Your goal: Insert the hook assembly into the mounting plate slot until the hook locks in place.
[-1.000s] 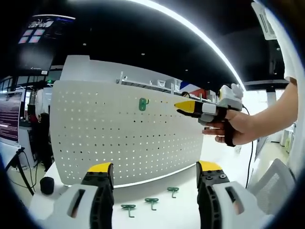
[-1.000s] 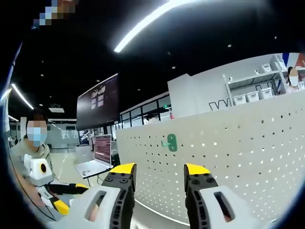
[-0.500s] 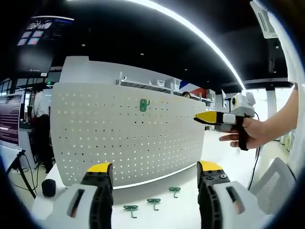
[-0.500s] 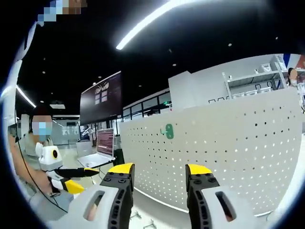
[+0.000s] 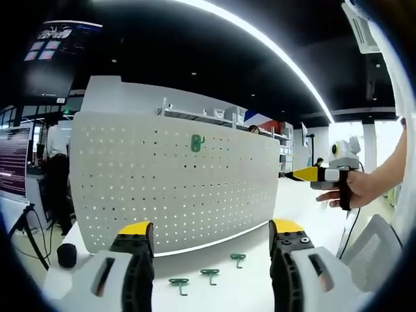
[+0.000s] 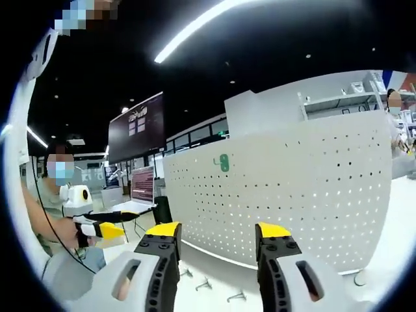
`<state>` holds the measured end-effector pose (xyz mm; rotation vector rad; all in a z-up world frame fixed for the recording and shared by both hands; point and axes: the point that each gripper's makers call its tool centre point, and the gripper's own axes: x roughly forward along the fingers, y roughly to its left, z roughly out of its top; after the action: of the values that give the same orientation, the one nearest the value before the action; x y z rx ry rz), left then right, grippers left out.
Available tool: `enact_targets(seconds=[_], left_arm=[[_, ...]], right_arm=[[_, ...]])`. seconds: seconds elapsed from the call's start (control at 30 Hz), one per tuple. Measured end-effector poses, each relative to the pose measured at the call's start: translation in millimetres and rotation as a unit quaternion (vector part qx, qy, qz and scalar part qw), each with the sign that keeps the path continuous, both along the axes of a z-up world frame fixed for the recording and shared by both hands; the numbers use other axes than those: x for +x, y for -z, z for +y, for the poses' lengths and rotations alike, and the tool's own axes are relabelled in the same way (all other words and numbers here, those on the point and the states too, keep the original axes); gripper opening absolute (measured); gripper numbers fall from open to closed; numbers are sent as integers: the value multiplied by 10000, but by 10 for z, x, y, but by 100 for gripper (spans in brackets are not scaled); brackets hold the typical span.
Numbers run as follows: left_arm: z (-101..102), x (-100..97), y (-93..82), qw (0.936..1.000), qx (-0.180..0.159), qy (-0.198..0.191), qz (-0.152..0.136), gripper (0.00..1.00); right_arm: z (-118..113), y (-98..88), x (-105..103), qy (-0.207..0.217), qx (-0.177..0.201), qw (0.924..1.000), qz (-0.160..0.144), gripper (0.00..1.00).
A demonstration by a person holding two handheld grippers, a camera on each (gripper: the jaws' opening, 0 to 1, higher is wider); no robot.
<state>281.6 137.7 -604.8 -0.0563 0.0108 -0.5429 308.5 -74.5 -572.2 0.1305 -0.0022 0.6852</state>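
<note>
left gripper [image 5: 211,237] jaws apart, nothing between them, right gripper [image 6: 216,235] likewise spread and empty — held out at far right by a bare hand [image 5: 354,190], forearm extended

A green hook [image 5: 195,142] hangs high on the upright white pegboard [image 5: 130,195].

White perforated metal mounting plate [image 5: 175,182] – regular grid of small dark holes, one green plastic hook [image 5: 195,142] on it. Three loose green hooks [image 5: 208,275] on the white bench [image 5: 221,292]. Left hand-held gripper [image 5: 211,237] – grey-white body, black jaws, yellow tips; right hand-held gripper [image 6: 216,237] same colours. Black round knob [image 5: 65,254] at the bench's left edge. Dark ceiling, white light strip [image 5: 260,45].
</note>
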Motion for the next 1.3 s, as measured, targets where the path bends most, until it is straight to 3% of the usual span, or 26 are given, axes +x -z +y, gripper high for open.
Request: enact_targets(seconds=[0.13,0.2,0.53,1.3], left_arm=[[34,13,98,9998,165,-82,116,73],[34,10,62,9999,8,-72,87,73],[46,-21,2,10000,75,-7,27,74],[115,-49,76,9997,172,-16,143,75]], right_arm=[[-71,40,-39,94,13,9999,47,44],[-102,61,-62,131,25,9999,45,45],[-239,160,-160,271,-23,9996,95,46],[-383,334,-313,479,49,9985,258,46]])
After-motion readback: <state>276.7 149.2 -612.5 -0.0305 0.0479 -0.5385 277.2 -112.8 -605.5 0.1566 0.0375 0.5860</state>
